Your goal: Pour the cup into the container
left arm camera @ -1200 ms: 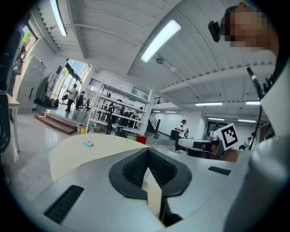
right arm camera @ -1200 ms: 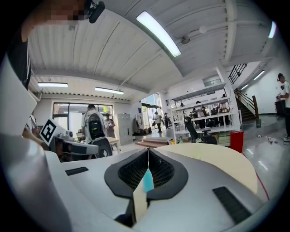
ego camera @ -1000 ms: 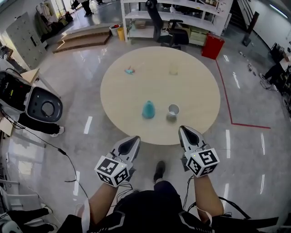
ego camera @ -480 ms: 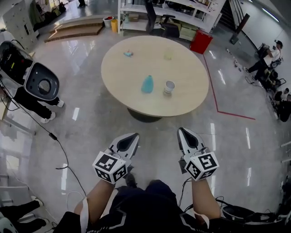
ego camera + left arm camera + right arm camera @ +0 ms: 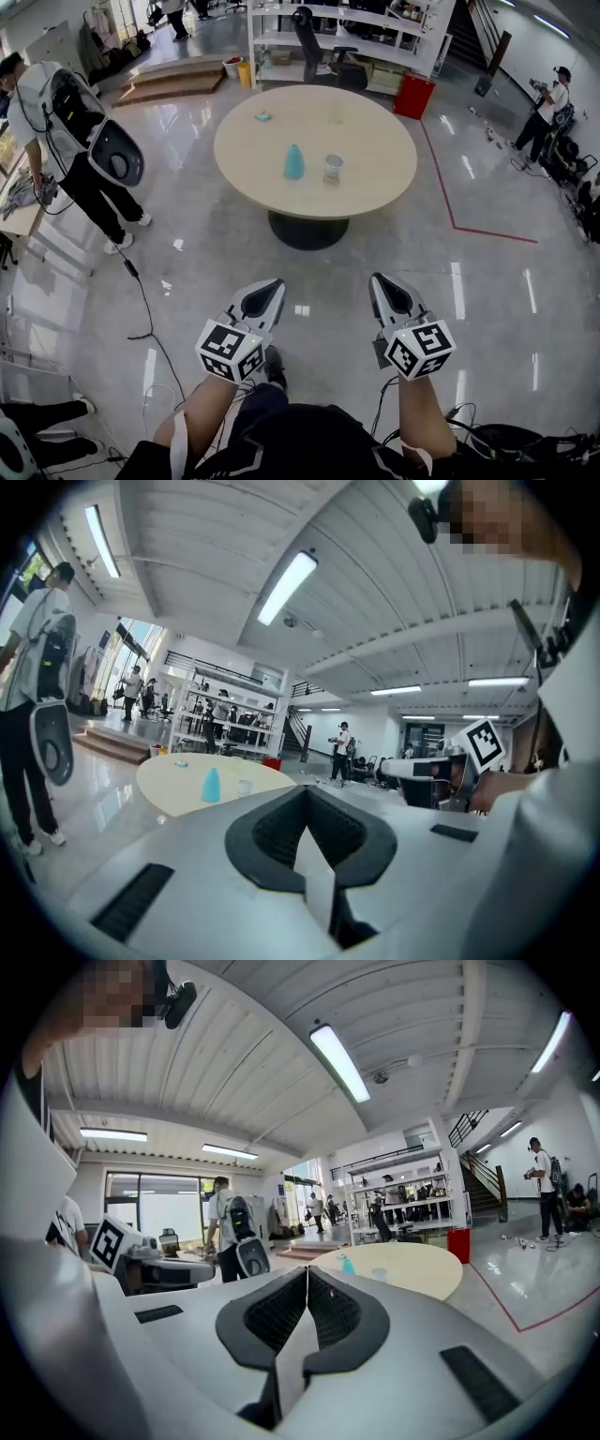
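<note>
A round beige table (image 5: 375,178) stands well ahead of me on the shiny floor. On it are a light-blue cone-shaped cup (image 5: 294,162) and, just to its right, a white cup (image 5: 333,168). A pale clear container (image 5: 336,113) stands near the table's far edge. Both cups also show small and far off in the left gripper view, blue cup (image 5: 212,785) and white cup (image 5: 245,787). My left gripper (image 5: 273,284) and right gripper (image 5: 379,279) hang side by side over the floor, far short of the table, both shut and holding nothing.
A person carrying a backpack device (image 5: 70,131) stands at the left. A cable (image 5: 141,300) trails over the floor. White shelves (image 5: 337,37), an office chair (image 5: 314,47) and a red bin (image 5: 413,96) stand behind the table. Red floor tape (image 5: 469,220) runs at the right.
The table and its cups now lie farther ahead than before, and the grippers are over bare floor. A person with a backpack device has come into view at the left. Both grippers stayed shut.
</note>
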A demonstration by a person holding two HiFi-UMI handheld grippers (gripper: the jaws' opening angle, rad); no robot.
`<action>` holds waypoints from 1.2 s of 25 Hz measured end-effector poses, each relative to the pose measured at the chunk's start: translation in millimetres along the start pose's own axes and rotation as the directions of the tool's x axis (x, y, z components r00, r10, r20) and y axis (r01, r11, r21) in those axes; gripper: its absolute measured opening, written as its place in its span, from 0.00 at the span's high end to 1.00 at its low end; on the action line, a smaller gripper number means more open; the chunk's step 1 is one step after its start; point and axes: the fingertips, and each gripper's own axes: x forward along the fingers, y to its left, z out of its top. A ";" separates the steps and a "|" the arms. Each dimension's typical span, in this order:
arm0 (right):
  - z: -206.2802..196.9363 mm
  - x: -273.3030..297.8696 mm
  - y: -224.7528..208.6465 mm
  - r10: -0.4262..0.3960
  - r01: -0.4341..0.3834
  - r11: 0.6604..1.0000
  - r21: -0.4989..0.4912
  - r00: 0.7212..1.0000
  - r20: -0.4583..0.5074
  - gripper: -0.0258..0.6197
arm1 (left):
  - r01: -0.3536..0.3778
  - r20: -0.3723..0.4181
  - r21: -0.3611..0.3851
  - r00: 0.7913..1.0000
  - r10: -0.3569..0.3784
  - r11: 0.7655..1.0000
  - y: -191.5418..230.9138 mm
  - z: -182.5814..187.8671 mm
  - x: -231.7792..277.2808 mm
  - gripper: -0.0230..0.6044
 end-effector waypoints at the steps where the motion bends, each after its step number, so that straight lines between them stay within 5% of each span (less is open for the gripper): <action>1: 2.4 -20.0 -3.7 0.007 -0.007 1.000 -0.005 1.000 0.007 0.95 | -0.009 0.004 -0.009 1.000 0.009 1.000 -18.0 -5.0 -4.3 0.96; 8: -10.3 -121.5 3.4 0.032 -0.032 1.000 -0.002 0.999 0.031 0.95 | -0.026 -0.034 -0.064 0.999 0.024 0.998 -108.5 -38.3 -48.8 0.96; 16: -9.8 -186.7 59.1 0.022 -0.025 0.999 0.038 0.997 0.071 0.95 | -0.027 -0.015 -0.029 1.000 0.026 0.999 -161.9 -31.7 -125.8 0.96; 21: -12.4 -203.6 98.3 0.005 -0.007 1.000 0.028 0.997 0.071 0.95 | -0.017 -0.006 -0.027 1.000 0.017 1.000 -169.1 -39.3 -177.8 0.96; 30: -65.6 -251.4 233.4 -0.065 0.065 0.997 0.036 0.998 0.005 0.95 | 0.028 -0.016 -0.057 0.999 -0.029 0.998 -157.0 -78.5 -323.8 0.96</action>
